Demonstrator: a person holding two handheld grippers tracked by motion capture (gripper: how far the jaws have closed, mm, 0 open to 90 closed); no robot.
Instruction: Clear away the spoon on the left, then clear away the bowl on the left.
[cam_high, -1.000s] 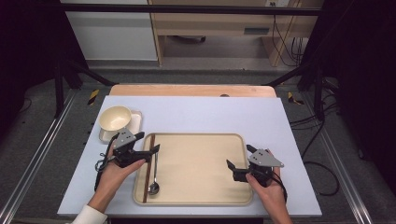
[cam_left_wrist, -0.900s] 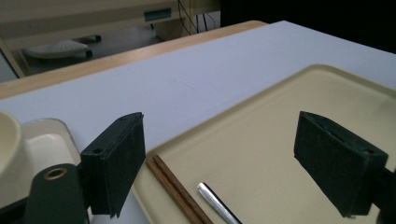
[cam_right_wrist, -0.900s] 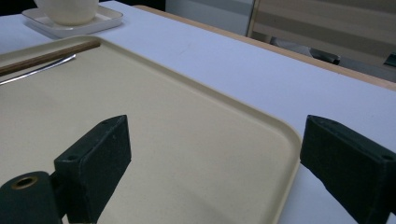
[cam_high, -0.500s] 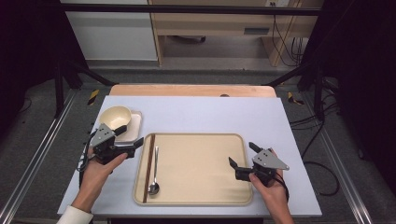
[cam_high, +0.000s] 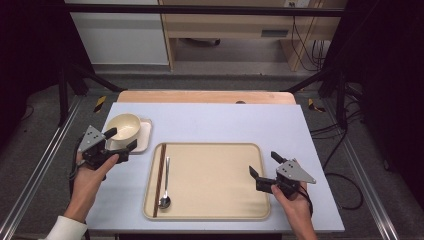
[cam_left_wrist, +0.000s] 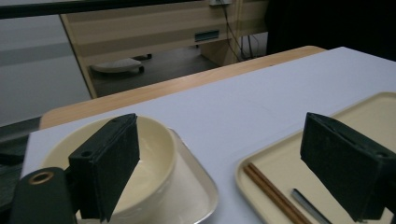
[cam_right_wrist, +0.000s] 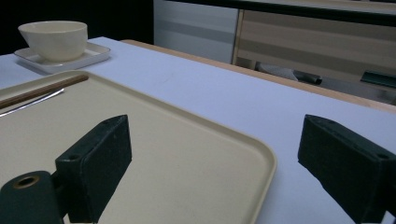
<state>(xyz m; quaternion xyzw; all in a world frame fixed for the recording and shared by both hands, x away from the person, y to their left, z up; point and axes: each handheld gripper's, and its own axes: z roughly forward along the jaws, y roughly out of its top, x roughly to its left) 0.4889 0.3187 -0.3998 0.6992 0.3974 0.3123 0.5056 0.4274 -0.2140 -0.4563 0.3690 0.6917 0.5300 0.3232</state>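
Note:
A cream bowl (cam_high: 123, 127) stands on a small square plate (cam_high: 145, 138) at the table's left. My left gripper (cam_high: 122, 139) hovers just in front of the bowl, open; its jaws have just been opening further and nothing is pressed between them. In the left gripper view the bowl (cam_left_wrist: 154, 154) lies just beyond the left gripper (cam_left_wrist: 224, 144). Brown chopsticks (cam_high: 159, 180) and a metal spoon (cam_high: 165, 189) lie along the left side of the beige tray (cam_high: 215, 175). My right gripper (cam_high: 263, 164) stands open over the tray's right edge, holding nothing, with the tray (cam_right_wrist: 163, 140) below the right gripper (cam_right_wrist: 215, 154).
The tray sits on a pale blue mat (cam_high: 220, 125) over a wooden table (cam_high: 200, 96). Metal frame rails (cam_high: 35, 170) run along both sides. A cabinet and cables stand beyond the far edge.
My left gripper has left the chopsticks at the tray's left edge and moved left and away, up to the bowl. The right gripper has hardly moved.

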